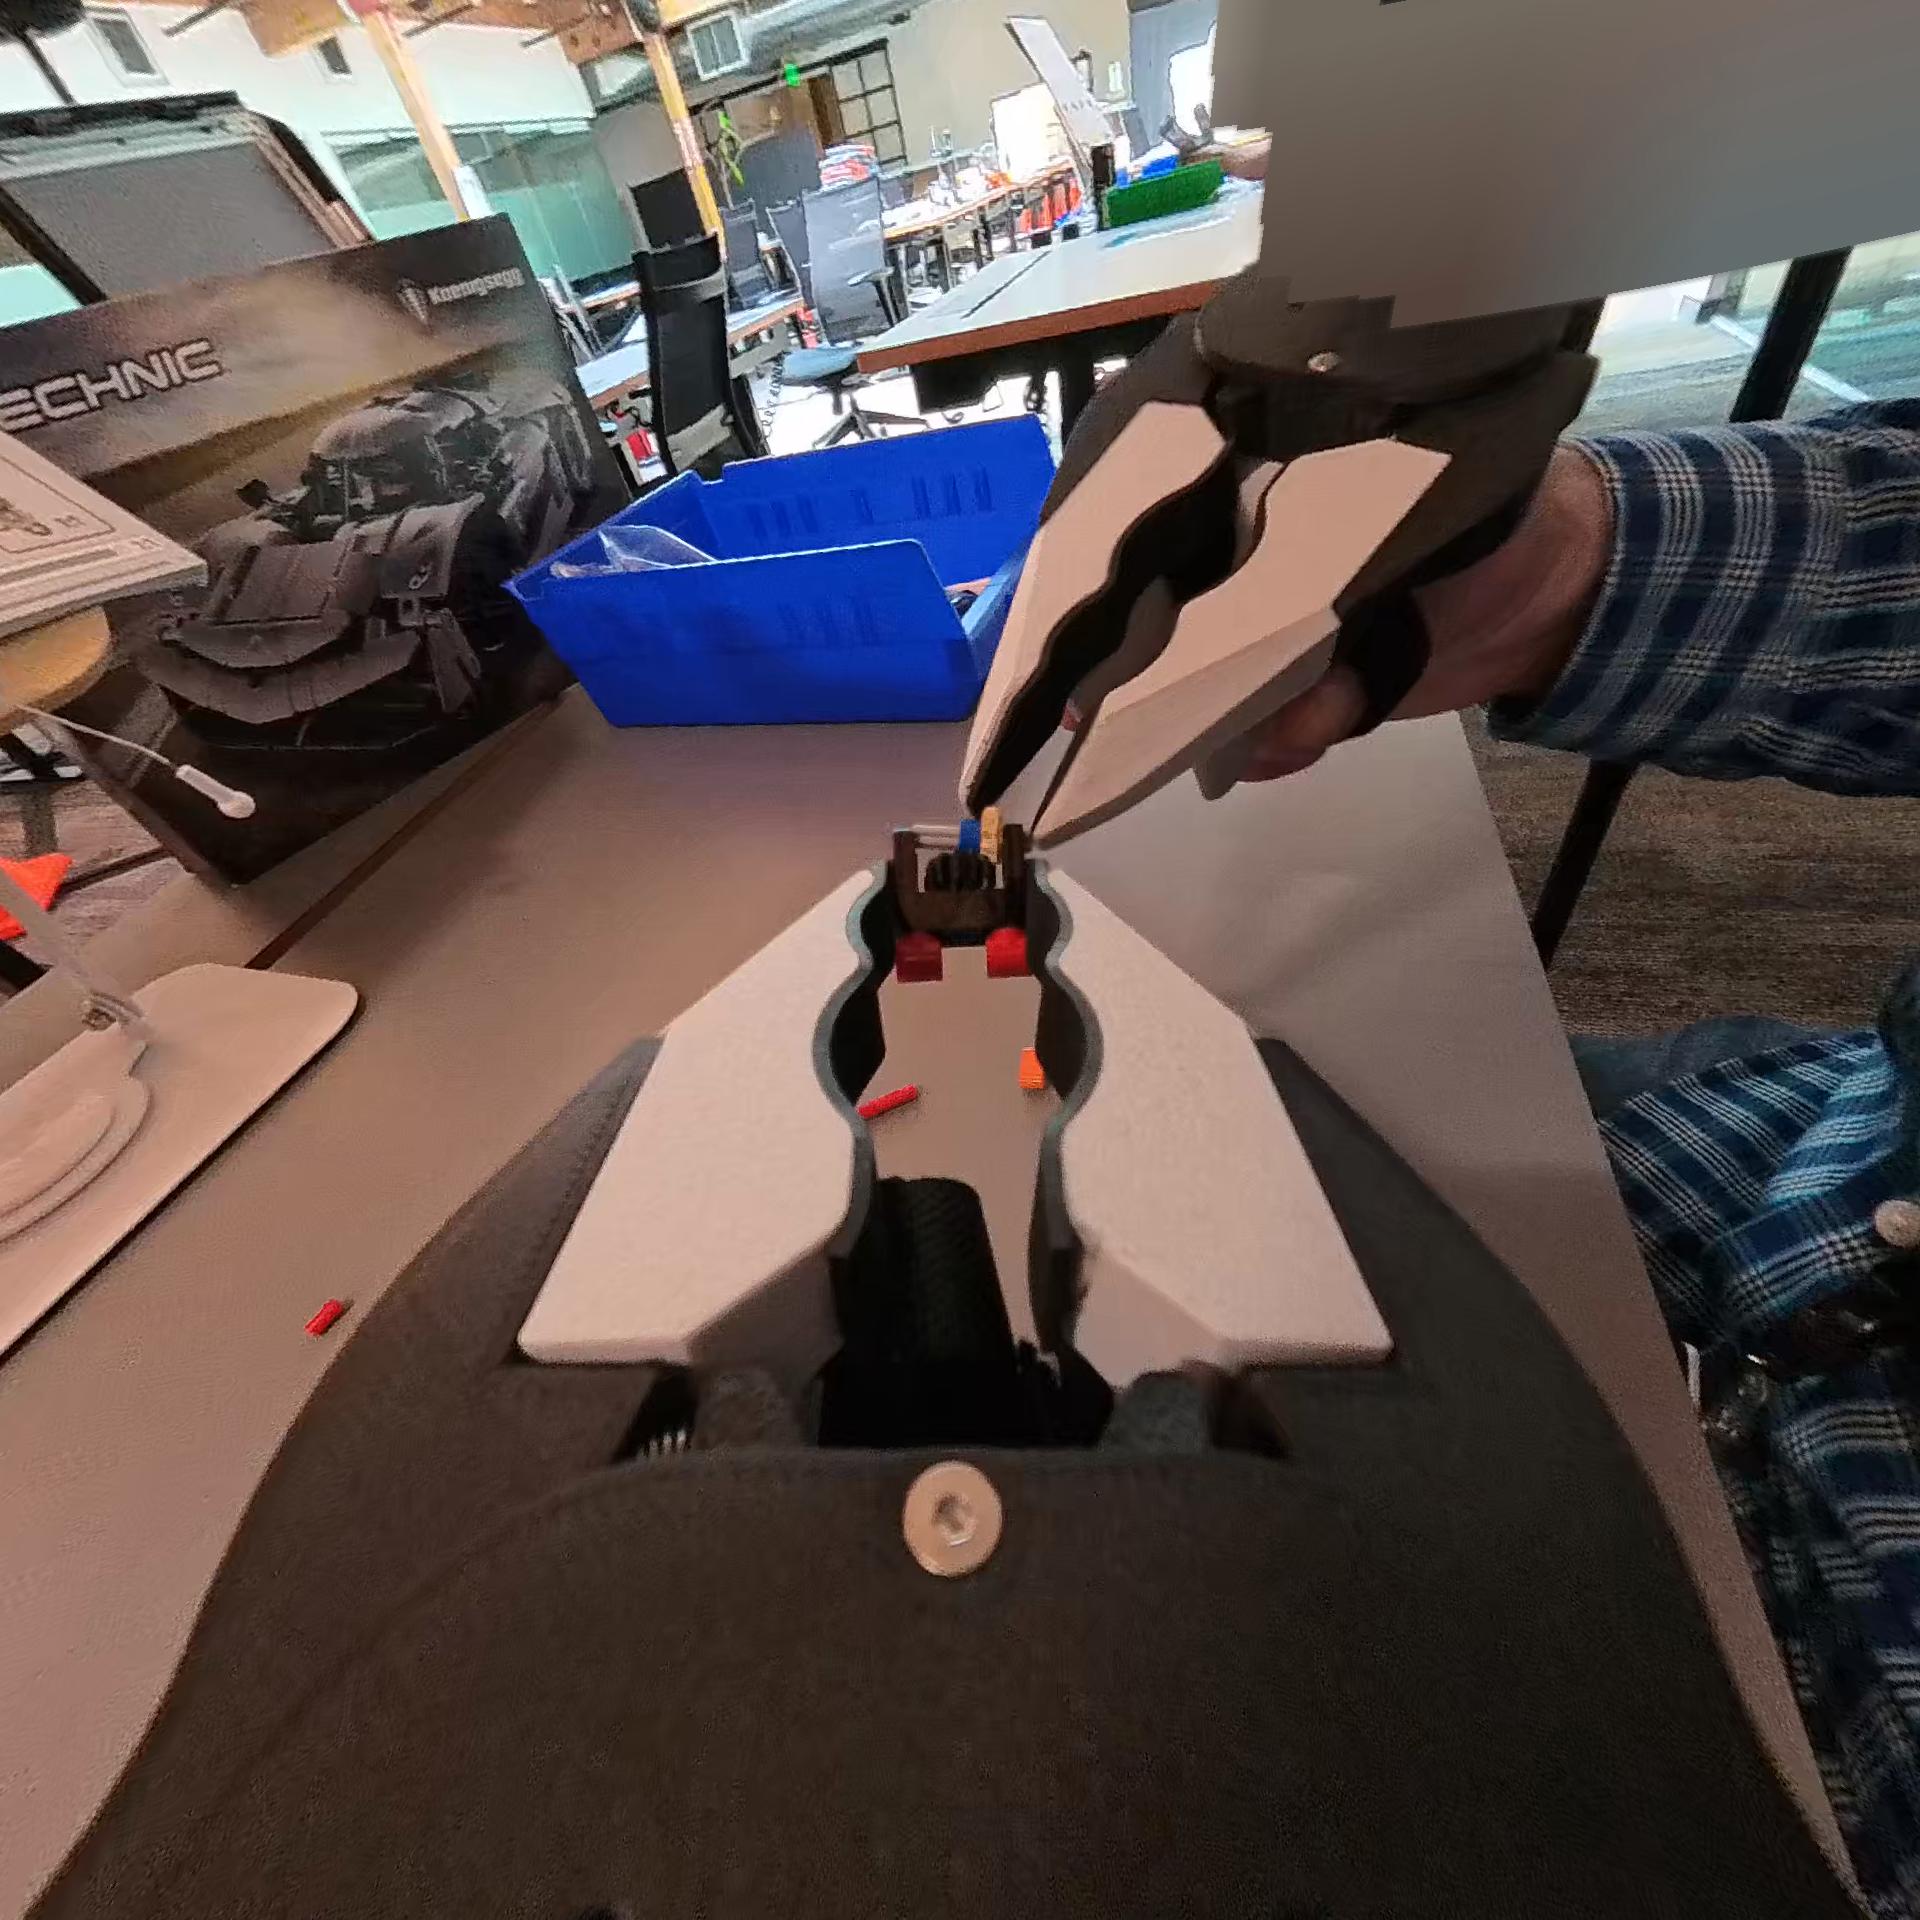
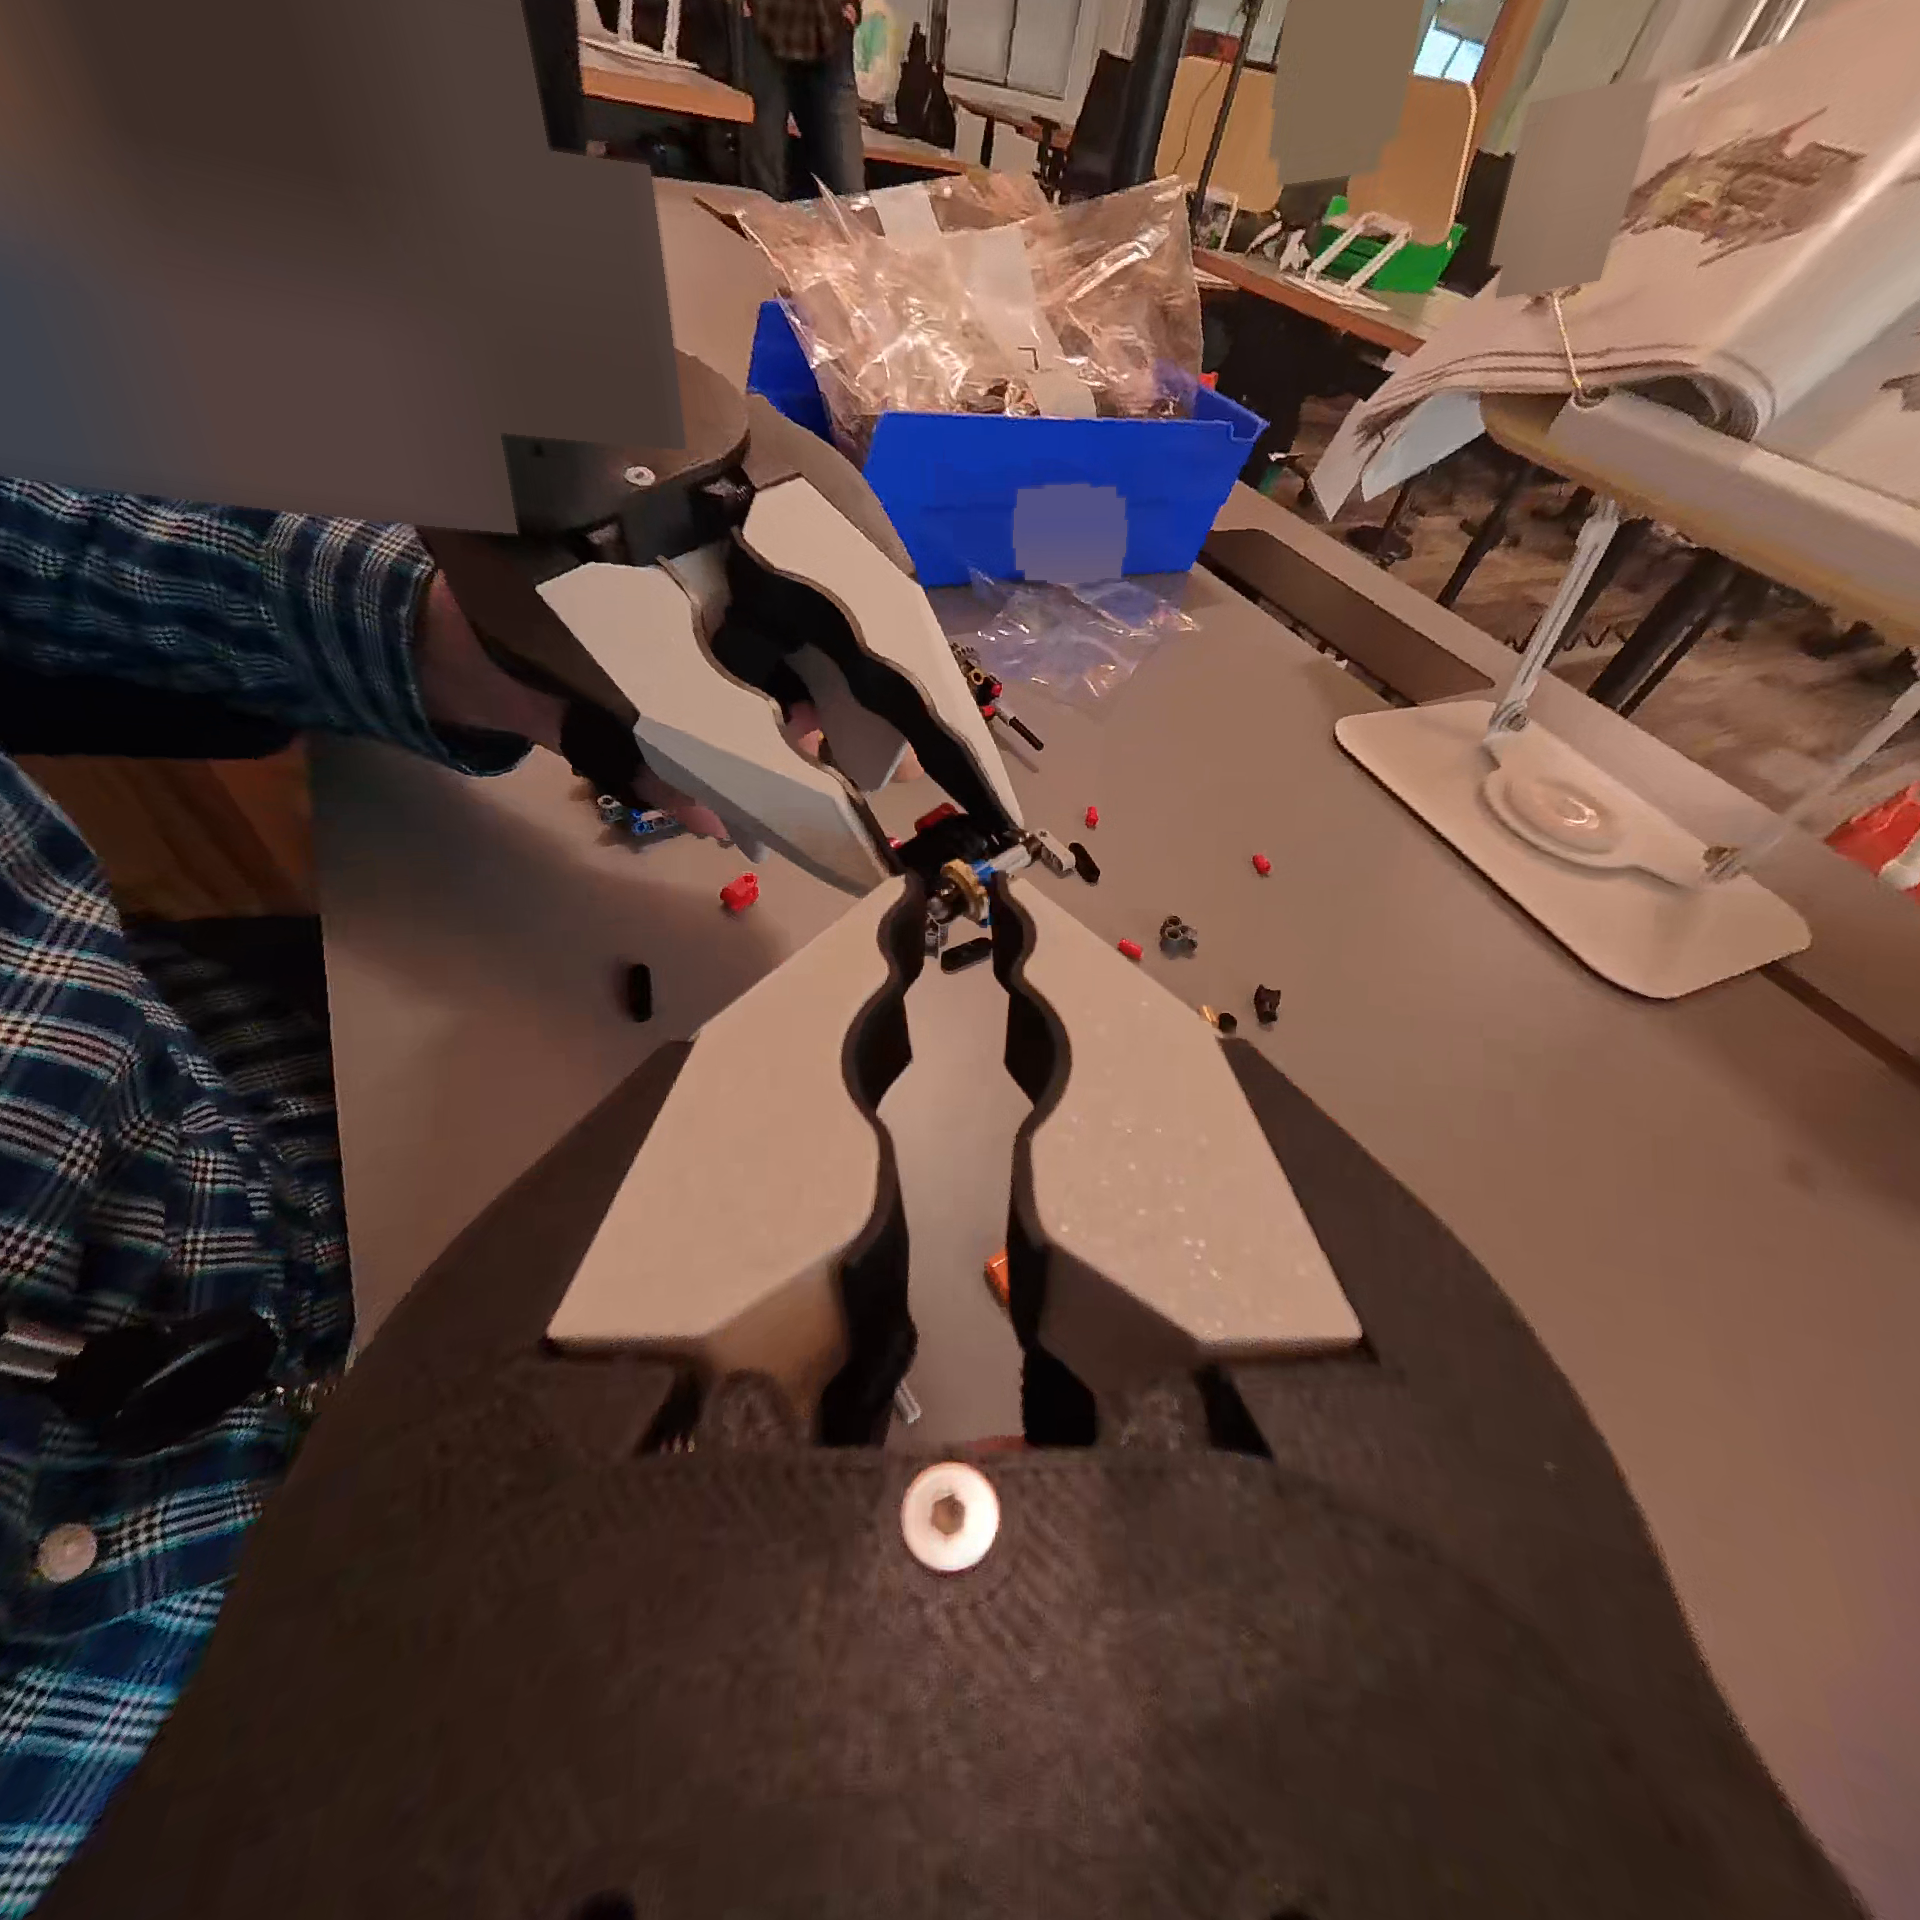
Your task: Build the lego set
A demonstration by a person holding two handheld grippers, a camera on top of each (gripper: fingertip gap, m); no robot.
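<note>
My left gripper (image 1: 961, 885) is shut on a small lego assembly (image 1: 961, 920), a dark frame with two red pieces on its near side, held above the grey table (image 1: 582, 894). My right gripper (image 1: 1001, 823) comes down from the upper right. Its tips are closed on a small tan piece (image 1: 992, 828) beside a blue piece at the top of the assembly. In the right wrist view my right gripper (image 2: 958, 902) pinches the tan gear-like piece (image 2: 971, 890). The left gripper (image 2: 951, 850) reaches in from the left, holding the assembly (image 2: 951, 836).
A blue bin (image 1: 790, 623) (image 2: 1039, 499) with plastic bags stands behind. The set's box (image 1: 312, 499) leans at the left. A booklet stand's white base (image 1: 156, 1091) (image 2: 1558, 831) sits nearby. Loose red pins (image 1: 888, 1101) (image 2: 740, 891), an orange piece (image 1: 1031, 1068) and black pieces (image 2: 1265, 1000) lie on the table. The grippers are tip to tip, or close to it.
</note>
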